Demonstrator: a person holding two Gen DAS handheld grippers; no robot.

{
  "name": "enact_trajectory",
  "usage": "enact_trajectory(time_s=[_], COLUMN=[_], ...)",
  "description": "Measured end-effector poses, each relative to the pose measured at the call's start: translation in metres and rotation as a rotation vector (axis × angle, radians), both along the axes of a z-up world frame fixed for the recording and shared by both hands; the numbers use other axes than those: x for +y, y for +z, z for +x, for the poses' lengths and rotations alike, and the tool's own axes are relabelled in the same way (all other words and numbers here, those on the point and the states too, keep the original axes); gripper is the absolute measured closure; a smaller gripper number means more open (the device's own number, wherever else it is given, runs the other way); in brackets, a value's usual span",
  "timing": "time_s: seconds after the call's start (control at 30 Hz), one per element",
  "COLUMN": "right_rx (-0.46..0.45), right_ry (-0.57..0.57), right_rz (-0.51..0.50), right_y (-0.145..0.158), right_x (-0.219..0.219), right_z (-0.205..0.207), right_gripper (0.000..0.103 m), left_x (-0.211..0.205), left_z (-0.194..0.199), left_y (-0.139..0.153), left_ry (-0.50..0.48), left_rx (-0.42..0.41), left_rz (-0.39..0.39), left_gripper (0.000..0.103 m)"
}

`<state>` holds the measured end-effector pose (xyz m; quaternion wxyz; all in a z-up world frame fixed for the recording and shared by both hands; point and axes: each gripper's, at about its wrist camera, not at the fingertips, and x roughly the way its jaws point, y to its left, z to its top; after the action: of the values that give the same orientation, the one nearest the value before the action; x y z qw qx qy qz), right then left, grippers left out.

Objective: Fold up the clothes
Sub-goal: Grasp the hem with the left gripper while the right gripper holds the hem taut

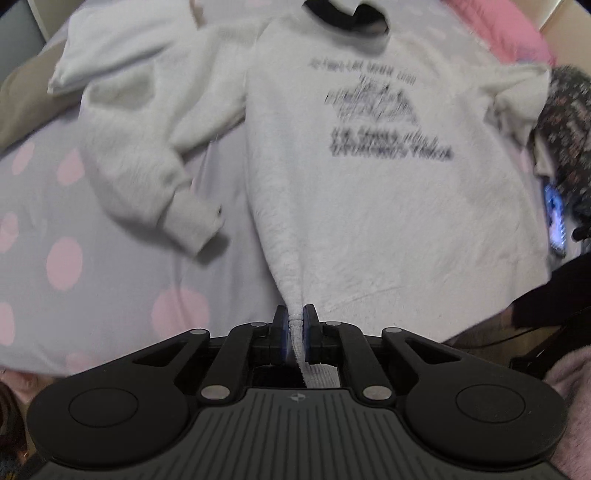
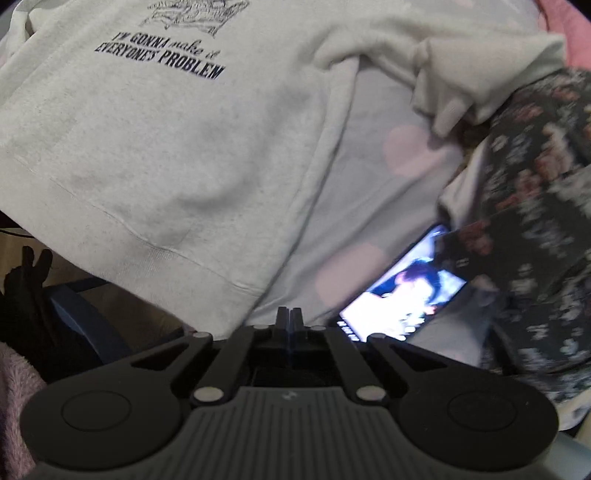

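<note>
A white sweatshirt (image 1: 351,206) with dark printed lettering lies front up on a grey bedsheet (image 1: 92,288) with pink dots. My left gripper (image 1: 295,317) is shut on the sweatshirt's lower left hem corner, and the cloth runs up from the pads in a pulled ridge. One sleeve (image 1: 147,147) lies bent at the left. In the right wrist view the sweatshirt (image 2: 166,155) fills the upper left, with its other sleeve (image 2: 461,74) bunched at the top right. My right gripper (image 2: 290,314) is shut just right of the lower right hem corner (image 2: 240,291), with no cloth showing between its fingers.
A phone (image 2: 402,291) with a lit screen lies on the sheet right of the right gripper, partly under a dark floral garment (image 2: 535,221). A pink pillow (image 1: 509,33) sits at the far right. The bed's near edge runs below the hem, with dark objects (image 2: 29,295) beyond it.
</note>
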<state>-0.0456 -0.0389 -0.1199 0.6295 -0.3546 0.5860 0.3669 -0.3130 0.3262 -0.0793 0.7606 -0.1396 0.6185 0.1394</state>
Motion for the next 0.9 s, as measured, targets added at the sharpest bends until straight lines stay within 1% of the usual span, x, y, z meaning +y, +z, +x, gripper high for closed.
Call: enact_trajectory(time_s=[0.07, 0.1, 0.13, 0.2, 0.23, 0.27, 0.3, 0.33, 0.37, 0.47, 0.53, 0.57, 0.63, 0.67, 0.7, 0.73, 0.77, 0.8, 0.9], right_rx=[0.009, 0.005, 0.000, 0.000, 0.010, 0.019, 0.033, 0.048, 0.054, 0.063, 0.071, 0.068, 0.079, 0.087, 0.088, 0.086, 0.085, 0.078, 0.055], right_ry=[-0.006, -0.012, -0.019, -0.045, -0.059, -0.074, -0.083, -0.091, -0.095, -0.090, -0.107, -0.120, -0.151, -0.164, -0.166, -0.164, -0.146, -0.114, -0.024], right_rz=[0.021, 0.033, 0.047, 0.059, 0.059, 0.060, 0.057, 0.055, 0.051, 0.049, 0.047, 0.040, 0.032, 0.031, 0.033, 0.035, 0.043, 0.050, 0.043], right_y=[-0.011, -0.015, -0.018, -0.021, -0.024, -0.026, -0.028, -0.030, -0.032, -0.036, -0.041, -0.045, -0.055, -0.060, -0.063, -0.065, -0.062, -0.054, -0.023], right_x=[0.007, 0.010, 0.013, 0.016, 0.016, 0.016, 0.016, 0.016, 0.015, 0.018, 0.020, 0.022, 0.025, 0.026, 0.026, 0.027, 0.028, 0.028, 0.025], right_z=[-0.001, 0.000, 0.001, 0.004, 0.005, 0.007, 0.008, 0.008, 0.006, -0.001, -0.002, -0.001, 0.002, 0.003, 0.003, 0.002, 0.000, -0.003, -0.012], right_gripper=[0.102, 0.099, 0.097, 0.095, 0.090, 0.089, 0.084, 0.073, 0.070, 0.068, 0.053, 0.051, 0.051, 0.053, 0.064, 0.081, 0.082, 0.085, 0.086], left_x=[-0.005, -0.007, -0.007, -0.004, -0.002, -0.001, 0.000, 0.001, 0.001, 0.001, 0.001, 0.001, 0.000, 0.000, -0.001, -0.001, -0.001, 0.000, -0.001], left_z=[0.002, 0.004, 0.006, 0.010, 0.012, 0.014, 0.015, 0.016, 0.016, 0.017, 0.014, 0.014, 0.016, 0.017, 0.017, 0.017, 0.016, 0.015, 0.009], left_y=[-0.019, -0.028, -0.037, -0.050, -0.052, -0.053, -0.054, -0.054, -0.054, -0.054, -0.055, -0.055, -0.056, -0.056, -0.057, -0.056, -0.054, -0.051, -0.030], left_ry=[-0.017, -0.026, -0.025, 0.000, 0.013, 0.023, 0.029, 0.031, 0.033, 0.035, 0.035, 0.035, 0.036, 0.035, 0.034, 0.034, 0.035, 0.036, 0.022], left_rx=[0.061, 0.090, 0.111, 0.137, 0.140, 0.139, 0.137, 0.135, 0.133, 0.130, 0.123, 0.119, 0.110, 0.105, 0.099, 0.094, 0.084, 0.072, 0.024], left_rz=[0.035, 0.052, 0.056, 0.053, 0.047, 0.039, 0.035, 0.033, 0.032, 0.026, 0.023, 0.024, 0.027, 0.028, 0.028, 0.029, 0.025, 0.020, -0.003], left_gripper=[0.097, 0.097, 0.097, 0.096, 0.096, 0.096, 0.096, 0.096, 0.096, 0.095, 0.095, 0.095, 0.095, 0.095, 0.095, 0.096, 0.096, 0.096, 0.097])
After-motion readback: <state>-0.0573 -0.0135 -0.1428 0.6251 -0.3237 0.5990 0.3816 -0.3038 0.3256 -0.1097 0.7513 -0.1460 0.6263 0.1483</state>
